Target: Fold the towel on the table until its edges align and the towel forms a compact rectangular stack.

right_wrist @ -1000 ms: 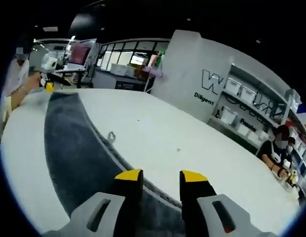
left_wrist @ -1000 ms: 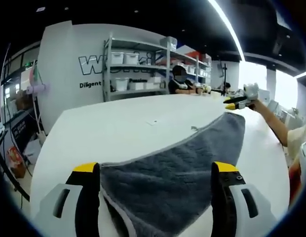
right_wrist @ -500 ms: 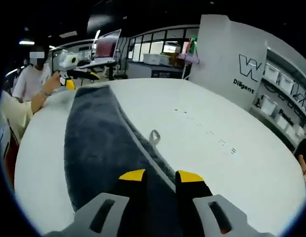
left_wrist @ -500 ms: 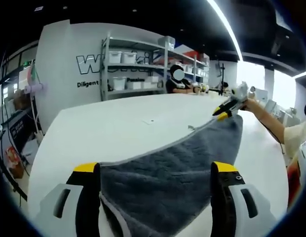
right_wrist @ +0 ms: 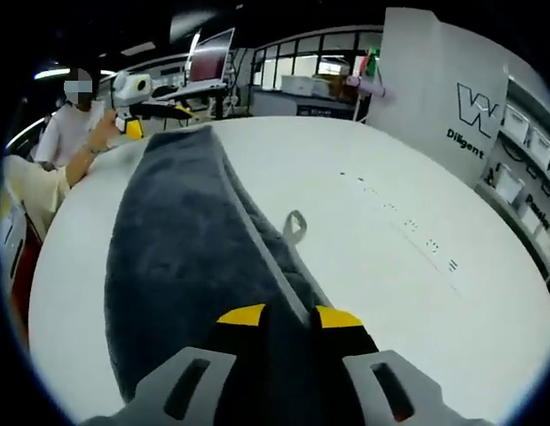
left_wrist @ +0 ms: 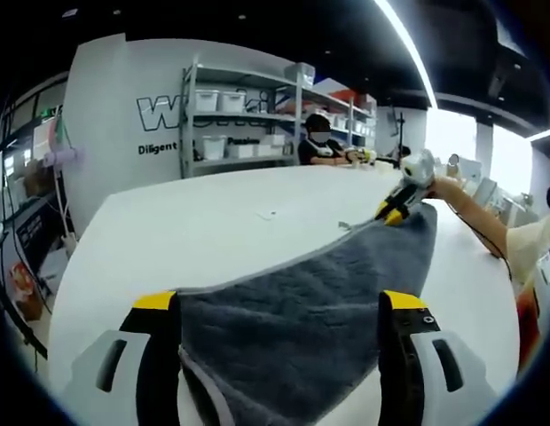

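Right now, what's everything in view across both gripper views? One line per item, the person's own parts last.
towel: one, dark grey with a lighter hem, spread along the table between the two grippers
hanging loop: one, grey, at the towel's long edge, lying on the table
table: one, white, under the towel
shelving rack: one, grey metal, holding white bins, beyond the table's far side
wall panel: one, white with dark lettering, behind the rack
seated person: one, in dark clothing, at the table's far end
left gripper: black jaws with yellow tips, set wide apart, towel edge between them
right gripper: black jaws with yellow tips, closed on the towel's hem
person's forearm: holding the right gripper at the towel's far corner
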### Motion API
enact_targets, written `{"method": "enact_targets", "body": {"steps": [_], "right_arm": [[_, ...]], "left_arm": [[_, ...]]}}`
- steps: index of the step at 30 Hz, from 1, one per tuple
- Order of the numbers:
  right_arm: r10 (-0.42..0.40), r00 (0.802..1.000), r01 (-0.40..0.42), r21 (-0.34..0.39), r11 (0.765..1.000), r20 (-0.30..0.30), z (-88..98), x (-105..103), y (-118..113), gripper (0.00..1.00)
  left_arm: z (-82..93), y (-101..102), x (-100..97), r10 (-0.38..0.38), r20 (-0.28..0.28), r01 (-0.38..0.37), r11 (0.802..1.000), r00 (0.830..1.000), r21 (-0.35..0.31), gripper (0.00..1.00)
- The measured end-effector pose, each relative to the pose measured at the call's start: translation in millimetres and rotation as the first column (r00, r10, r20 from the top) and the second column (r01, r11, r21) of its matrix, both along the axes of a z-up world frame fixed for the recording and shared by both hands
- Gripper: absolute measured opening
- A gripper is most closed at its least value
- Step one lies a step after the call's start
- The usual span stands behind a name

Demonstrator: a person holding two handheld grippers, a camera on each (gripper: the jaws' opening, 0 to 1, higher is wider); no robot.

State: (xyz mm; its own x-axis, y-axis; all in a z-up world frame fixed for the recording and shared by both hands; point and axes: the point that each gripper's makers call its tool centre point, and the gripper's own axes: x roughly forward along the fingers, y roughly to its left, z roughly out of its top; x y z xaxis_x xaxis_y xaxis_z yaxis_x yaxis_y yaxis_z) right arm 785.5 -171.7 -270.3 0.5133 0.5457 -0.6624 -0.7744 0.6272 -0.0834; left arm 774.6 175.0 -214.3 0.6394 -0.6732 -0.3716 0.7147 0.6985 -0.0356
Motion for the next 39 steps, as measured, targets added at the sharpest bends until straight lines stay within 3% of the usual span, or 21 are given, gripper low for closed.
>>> {"method": "enact_targets", "body": {"steps": [6,16,33,35,39], "right_arm": [[0.006,0.999,-0.005,0.028,1.0,-0.033,-4.1,-1,1,0.17],[0.072,0.997,-0.072,-0.018,0.997,0.015,0.6,-5,4,0.04],[0.018,0.979,-0.015,-0.017,1.0,0.202,32.5,21,-4,0.04],[0.016,0.978,-0.013,-0.018,1.0,0.208,33.1,22,-4,0.04],[0.034,0.977,-0.015,-0.092,0.996,0.209,18.4,25,-3,0.05]], "left_arm": [[-4.7,-1,0.5,-0.016,-0.015,0.016,1.0,1.0,0.018,0.9],[-5.9,-1,0.1,-0.012,-0.016,0.012,1.0,1.0,0.024,0.9],[-3.1,1,2.3,0.001,-0.011,-0.001,1.0,1.0,0.022,0.9],[-3.0,1,2.0,0.004,-0.01,-0.004,1.0,1.0,0.021,0.9],[-3.0,2,2.5,0.004,-0.012,-0.003,1.0,1.0,0.021,0.9]]}}
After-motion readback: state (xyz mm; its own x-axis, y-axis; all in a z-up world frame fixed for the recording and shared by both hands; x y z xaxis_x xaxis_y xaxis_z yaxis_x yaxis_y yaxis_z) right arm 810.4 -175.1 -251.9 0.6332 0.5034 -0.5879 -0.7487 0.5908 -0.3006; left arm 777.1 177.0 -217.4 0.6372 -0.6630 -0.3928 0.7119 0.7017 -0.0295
